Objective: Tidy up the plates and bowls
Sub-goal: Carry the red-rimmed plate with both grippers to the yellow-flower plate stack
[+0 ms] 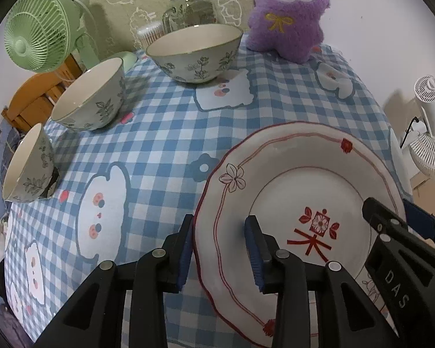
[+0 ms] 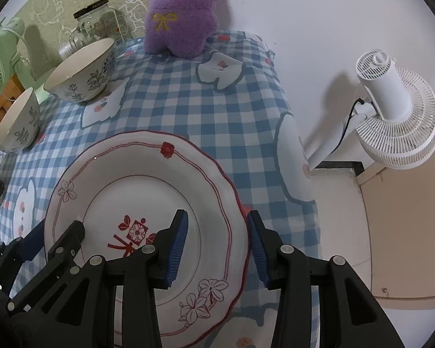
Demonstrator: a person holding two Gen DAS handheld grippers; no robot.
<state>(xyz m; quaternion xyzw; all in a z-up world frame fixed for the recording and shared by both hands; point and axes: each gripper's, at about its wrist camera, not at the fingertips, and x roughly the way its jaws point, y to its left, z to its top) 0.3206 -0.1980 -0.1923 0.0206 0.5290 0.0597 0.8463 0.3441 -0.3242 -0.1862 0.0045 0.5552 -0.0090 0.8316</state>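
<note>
Plate [image 1: 290, 174] lies near the surface's [image 1: 165, 133] right edge. Left tongs [image 1: 221, 249] straddle its left rim, right tongs [image 2: 217, 246] its right rim; whether the pads press the rim, cannot tell. Three bowls [image 1: 92, 95] line the left edge.

Left hand-held gripper [image 1: 221, 249] and right hand-held gripper [image 2: 219, 250], jaws seemingly parted.

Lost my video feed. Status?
Left gripper and right gripper each straddle a plate rim, pads not visibly pressing. Three bowls far left. Nothing in the way.
</note>
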